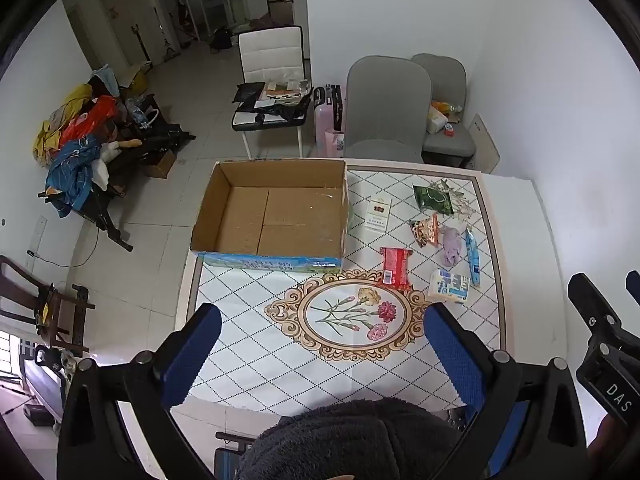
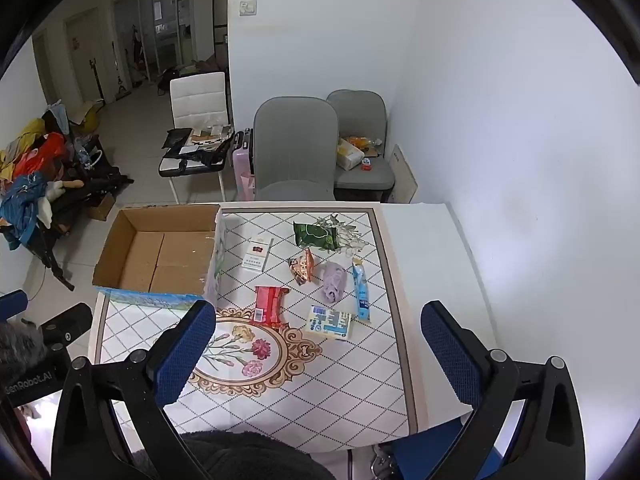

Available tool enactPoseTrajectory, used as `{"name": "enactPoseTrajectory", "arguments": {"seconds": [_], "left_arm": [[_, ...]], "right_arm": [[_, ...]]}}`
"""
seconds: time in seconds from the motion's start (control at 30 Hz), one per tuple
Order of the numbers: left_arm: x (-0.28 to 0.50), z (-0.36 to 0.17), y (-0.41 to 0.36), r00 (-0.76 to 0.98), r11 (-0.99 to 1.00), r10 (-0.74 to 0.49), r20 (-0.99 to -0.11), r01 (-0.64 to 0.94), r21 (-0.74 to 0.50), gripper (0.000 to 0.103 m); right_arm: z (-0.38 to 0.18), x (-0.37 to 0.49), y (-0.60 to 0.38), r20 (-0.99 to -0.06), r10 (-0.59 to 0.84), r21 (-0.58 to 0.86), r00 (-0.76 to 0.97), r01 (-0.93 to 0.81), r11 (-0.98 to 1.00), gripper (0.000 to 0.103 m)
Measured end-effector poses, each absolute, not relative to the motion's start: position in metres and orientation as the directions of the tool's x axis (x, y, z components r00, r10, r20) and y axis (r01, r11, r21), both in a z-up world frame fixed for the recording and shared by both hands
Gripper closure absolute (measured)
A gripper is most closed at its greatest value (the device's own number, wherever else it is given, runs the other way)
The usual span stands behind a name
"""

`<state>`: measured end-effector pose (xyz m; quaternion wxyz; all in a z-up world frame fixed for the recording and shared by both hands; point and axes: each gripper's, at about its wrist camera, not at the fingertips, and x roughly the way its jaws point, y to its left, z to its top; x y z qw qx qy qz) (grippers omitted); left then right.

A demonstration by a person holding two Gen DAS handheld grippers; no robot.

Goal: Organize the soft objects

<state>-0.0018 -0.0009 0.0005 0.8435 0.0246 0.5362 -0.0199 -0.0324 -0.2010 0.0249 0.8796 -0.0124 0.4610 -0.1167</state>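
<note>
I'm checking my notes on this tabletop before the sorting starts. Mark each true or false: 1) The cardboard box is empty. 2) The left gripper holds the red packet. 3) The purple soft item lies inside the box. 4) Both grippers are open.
1) True: the cardboard box holds nothing.
2) False: the left gripper holds nothing; the red packet lies on the table.
3) False: the purple soft item lies on the table, right of the box.
4) True: the right gripper is open too.
</note>
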Motion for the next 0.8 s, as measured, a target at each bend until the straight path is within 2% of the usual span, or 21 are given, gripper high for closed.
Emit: {"name": "enactPoseTrajectory", "arguments": {"seconds": [0.27, 0.33, 0.8], "left_arm": [[0.014, 0.026, 0.009, 0.431, 0.998, -0.009, -0.903, 0.054, 0.015, 0.000], [0.004, 0.014, 0.009, 0.451, 0.999, -0.004, -0.893, 0.045, 0.018, 0.000], [0.001, 0.014, 0.007, 0.463, 0.998, -0.014, -0.886, 0.066, 0.019, 0.000]], "right_arm": [[0.028, -0.031, -0.207, -0.803, -0.216, -0.124, 0.555, 0.200, 0.972, 0.000], [0.034, -0.028, -0.201, -0.802, -0.224, -0.128, 0.554, 0.206, 0.970, 0.000], [0.030, -0.031, -0.204, -0.792, -0.260, -0.153, 0.552, 0.232, 0.961, 0.000]]}}
